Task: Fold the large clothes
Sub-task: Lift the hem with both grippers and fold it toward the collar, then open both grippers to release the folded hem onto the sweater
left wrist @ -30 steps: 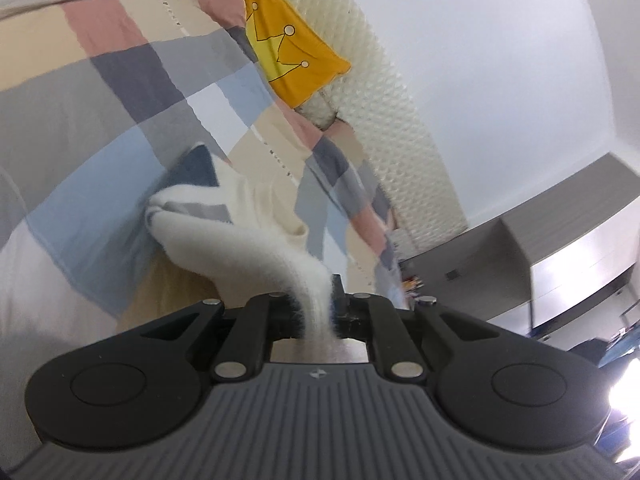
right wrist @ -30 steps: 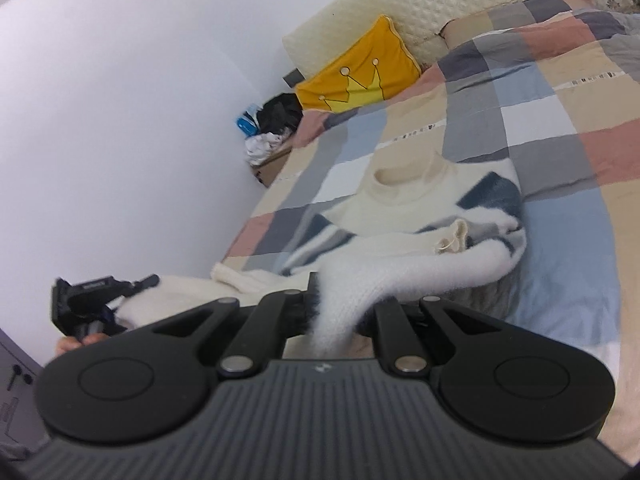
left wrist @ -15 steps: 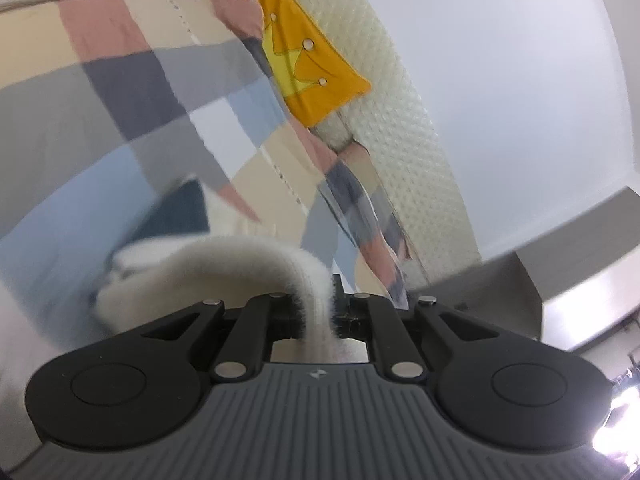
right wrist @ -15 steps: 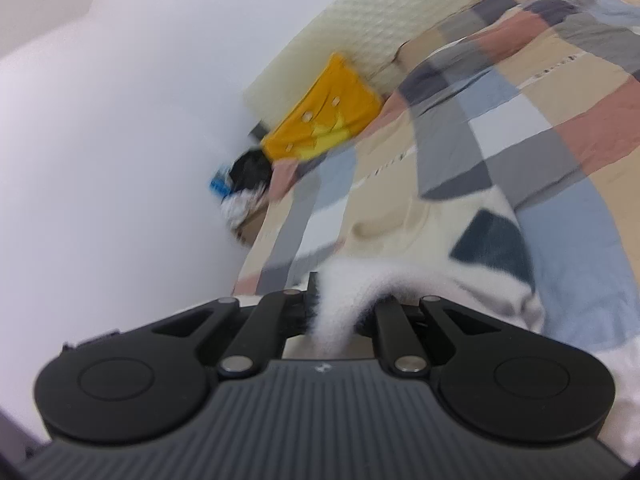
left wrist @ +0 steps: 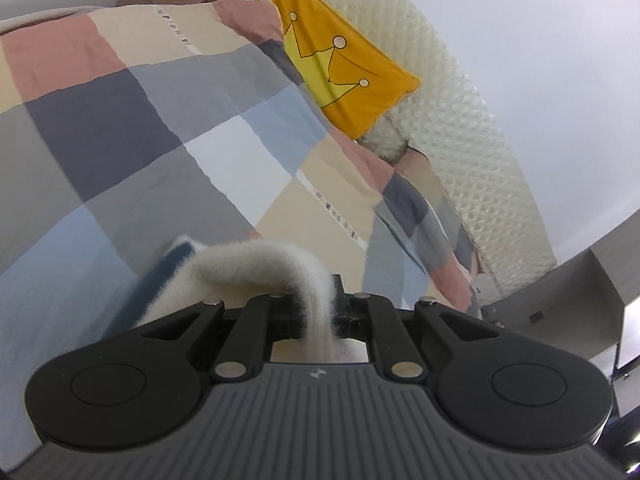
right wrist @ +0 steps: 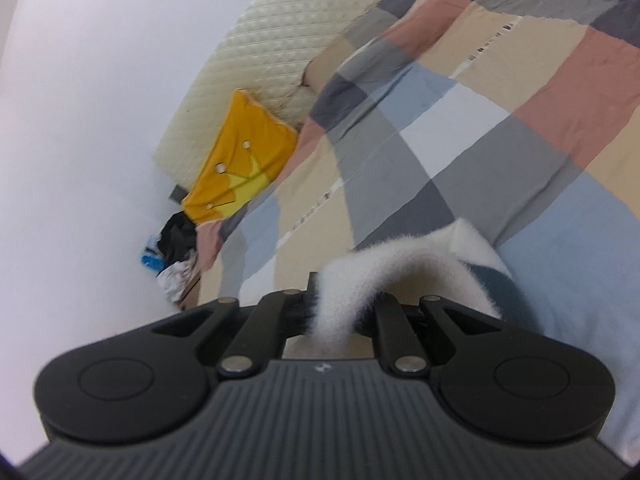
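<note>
Carrying fuzzy cream-and-teal knit sweater over checked patchwork bed quilt; left gripper, right gripper fingers both clenched on fabric. Keep edges level, taut, lay flat.

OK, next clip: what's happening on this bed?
A person is folding a fluffy white sweater on a bed with a patchwork duvet, a gripper in each hand. The left gripper and the right gripper each have their jaws shut on a fold of the sweater, which arches up from the duvet into them. A yellow crown pillow leans on the headboard.
</note>
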`<state>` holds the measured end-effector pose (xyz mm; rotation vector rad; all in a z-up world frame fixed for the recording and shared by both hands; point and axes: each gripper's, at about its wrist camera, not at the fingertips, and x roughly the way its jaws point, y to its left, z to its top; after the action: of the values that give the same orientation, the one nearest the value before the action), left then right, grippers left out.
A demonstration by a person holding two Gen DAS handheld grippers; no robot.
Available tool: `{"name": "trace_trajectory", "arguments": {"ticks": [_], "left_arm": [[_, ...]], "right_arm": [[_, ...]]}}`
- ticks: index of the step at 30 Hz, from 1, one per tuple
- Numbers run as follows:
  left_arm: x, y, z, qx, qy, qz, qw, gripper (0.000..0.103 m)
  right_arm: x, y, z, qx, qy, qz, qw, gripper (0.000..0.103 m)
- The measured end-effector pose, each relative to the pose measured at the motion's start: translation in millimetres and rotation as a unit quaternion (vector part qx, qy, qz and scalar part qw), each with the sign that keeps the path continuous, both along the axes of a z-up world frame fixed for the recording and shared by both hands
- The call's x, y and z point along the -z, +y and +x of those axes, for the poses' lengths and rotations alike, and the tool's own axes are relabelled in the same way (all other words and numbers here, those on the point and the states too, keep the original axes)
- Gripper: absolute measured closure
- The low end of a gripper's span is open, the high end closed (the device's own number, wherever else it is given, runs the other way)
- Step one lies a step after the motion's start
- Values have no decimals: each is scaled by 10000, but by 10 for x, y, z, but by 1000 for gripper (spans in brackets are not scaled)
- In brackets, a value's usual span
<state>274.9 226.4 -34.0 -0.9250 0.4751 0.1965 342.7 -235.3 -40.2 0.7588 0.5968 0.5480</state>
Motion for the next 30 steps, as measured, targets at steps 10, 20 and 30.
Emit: {"name": "trace_trajectory", "arguments": {"ticks": [10, 20, 30], "left_arm": [[836, 340, 925, -22, 473, 80, 9988, 93], [1475, 617, 1411, 157, 781, 154, 9967, 93], [1399, 600, 1362, 455, 647, 161, 9967, 87]], "right_arm": [[487, 287, 707, 180, 460, -144, 9987, 93], [1008, 609, 1265, 332, 1234, -270, 9914, 93], [982, 476, 1160, 290, 1301, 48, 9911, 90]]}}
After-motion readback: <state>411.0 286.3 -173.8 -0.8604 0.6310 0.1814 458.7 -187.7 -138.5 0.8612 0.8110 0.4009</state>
